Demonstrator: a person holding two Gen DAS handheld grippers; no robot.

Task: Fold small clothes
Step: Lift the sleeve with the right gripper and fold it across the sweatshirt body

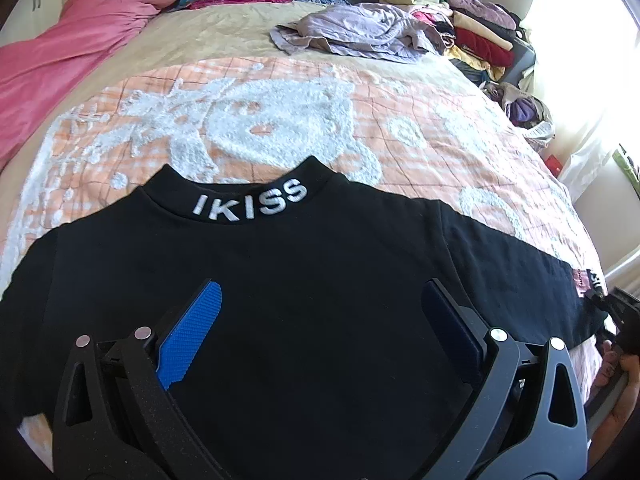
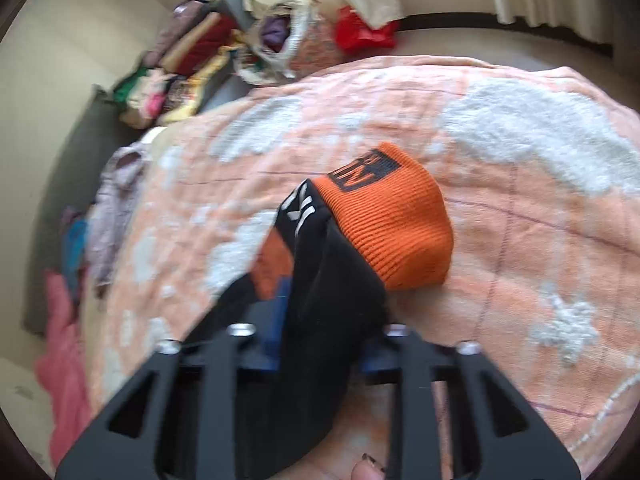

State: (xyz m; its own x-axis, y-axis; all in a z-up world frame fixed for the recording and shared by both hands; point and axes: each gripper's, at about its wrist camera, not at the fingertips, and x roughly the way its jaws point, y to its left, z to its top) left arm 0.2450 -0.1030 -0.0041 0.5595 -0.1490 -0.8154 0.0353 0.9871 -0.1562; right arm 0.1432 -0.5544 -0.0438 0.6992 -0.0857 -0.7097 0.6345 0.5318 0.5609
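The left tongs stand wide open above the chest of a black top that lies flat on the bed, collar pointing away from them; nothing is between their blue pads. The right tongs are clamped on the top's black sleeve, whose orange cuff sticks out just ahead of them over the peach blanket. Piled clothes sit far beyond the left tongs.
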